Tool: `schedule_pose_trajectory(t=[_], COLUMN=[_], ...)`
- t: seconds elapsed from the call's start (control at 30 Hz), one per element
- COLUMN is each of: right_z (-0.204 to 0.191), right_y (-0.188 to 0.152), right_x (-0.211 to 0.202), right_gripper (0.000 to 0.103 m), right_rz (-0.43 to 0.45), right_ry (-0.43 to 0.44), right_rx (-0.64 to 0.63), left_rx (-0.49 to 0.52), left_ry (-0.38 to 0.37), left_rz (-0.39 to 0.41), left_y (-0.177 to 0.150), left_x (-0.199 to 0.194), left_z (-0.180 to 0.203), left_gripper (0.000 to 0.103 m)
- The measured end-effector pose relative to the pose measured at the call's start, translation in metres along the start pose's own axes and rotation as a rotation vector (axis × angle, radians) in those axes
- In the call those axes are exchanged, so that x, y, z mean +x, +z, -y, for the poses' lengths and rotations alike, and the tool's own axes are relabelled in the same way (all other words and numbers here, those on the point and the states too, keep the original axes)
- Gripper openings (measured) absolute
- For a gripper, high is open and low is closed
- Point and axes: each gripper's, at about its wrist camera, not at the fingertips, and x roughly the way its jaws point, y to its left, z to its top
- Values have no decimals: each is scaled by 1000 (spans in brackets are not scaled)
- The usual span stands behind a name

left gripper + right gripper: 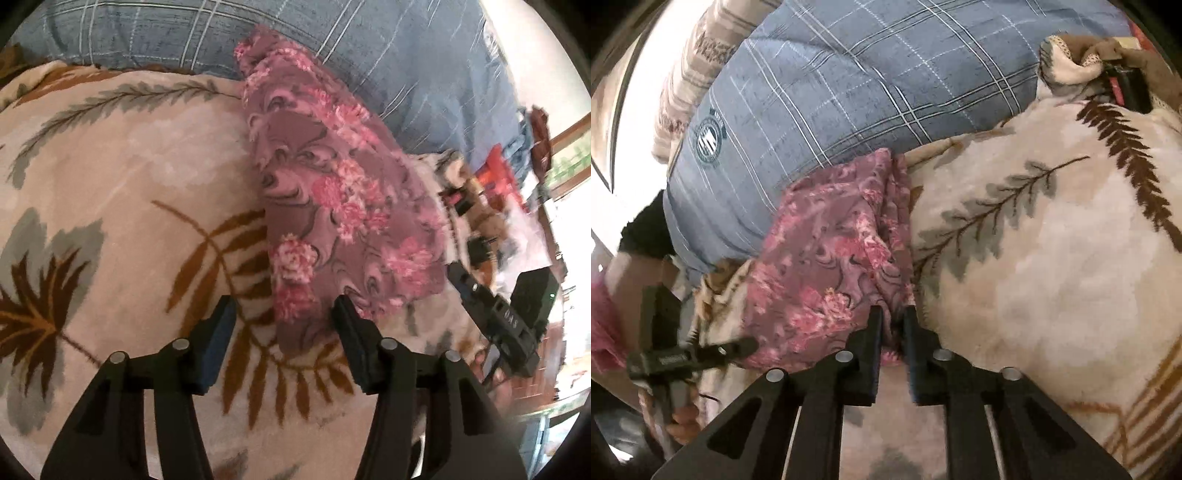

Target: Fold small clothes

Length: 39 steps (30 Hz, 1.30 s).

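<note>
Nearest in the right wrist view, right claw (pixel 893 325) pinched on the near hem of the cloth (pixel 827 266), pads almost together with a fold of purple-pink fabric between them; probably gripped there to pin or drag that edge while the fold is squared. In the left wrist view, left claw (pixel 284 314) spread wide, holding nothing, hovering just over the cloth's near corner with the right-hand pad at or just over the fabric edge and the other pad over bare blanket (pixel 110 192); seemingly poised to take the corner, though contact cannot be confirmed. Right claw also glimpsed from the left view at the cloth's far side (pixel 491 310), so the two tools bracket the near end. Cloth lying flat on the leaf-printed blanket, already narrowed into a long strip, apparently part folded. Long axis running away from both cameras, near end at the claws, far end reaching up to the blue plaid pillow (pixel 871 85) and just touching or overlapping its lower edge. Likely laid lengthwise so the near end can be carried toward the far end. Beyond the pillow, blurred clutter (pixel 495 177) at the bed's edge, too smeared to name.
</note>
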Motion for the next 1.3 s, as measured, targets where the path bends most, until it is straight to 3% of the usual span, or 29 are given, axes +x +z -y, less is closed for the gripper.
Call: schedule_pose_trajectory(t=[0.03, 0.17, 0.4, 0.6, 0.67, 0.73, 0.8, 0.83, 0.87, 0.97, 1.13, 1.3], right_z=[-1, 3, 4, 6, 2, 2, 1, 1, -1, -7, -12, -1], right_y=[5, 31, 61, 67, 69, 70, 71, 70, 69, 65, 63, 65], right_x=[-8, -13, 60, 102, 106, 109, 109, 109, 107, 103, 100, 99], right_gripper=[20, 48, 51, 56, 59, 56, 43, 31, 27, 23, 22, 37], right_rz=[33, 98, -38, -139, -132, -141, -143, -142, -133, -100, -78, -121], right_ry=[18, 62, 63, 122, 138, 151, 122, 113, 98, 67, 33, 50], right_rx=[8, 69, 118, 116, 77, 69, 42, 29, 5, -34, -26, 68], left_rx=[-12, -44, -129, -202, -216, -201, -166, -146, -129, -117, -125, -125], left_ry=[-30, -95, -136, -184, -189, -168, -126, -105, -87, -58, -52, -48], left_rz=[14, 71, 24, 0, -1, 20, 43, 54, 65, 79, 77, 77], left_y=[2, 27, 70, 82, 85, 85, 85, 84, 82, 81, 81, 80], left_x=[-7, -22, 13, 39, 48, 50, 49, 47, 46, 43, 43, 41], left_z=[-3, -3, -10, -19, -20, -15, -8, -3, 0, 6, 1, -1], left_gripper=[53, 53, 56, 63, 63, 59, 52, 48, 48, 46, 46, 46])
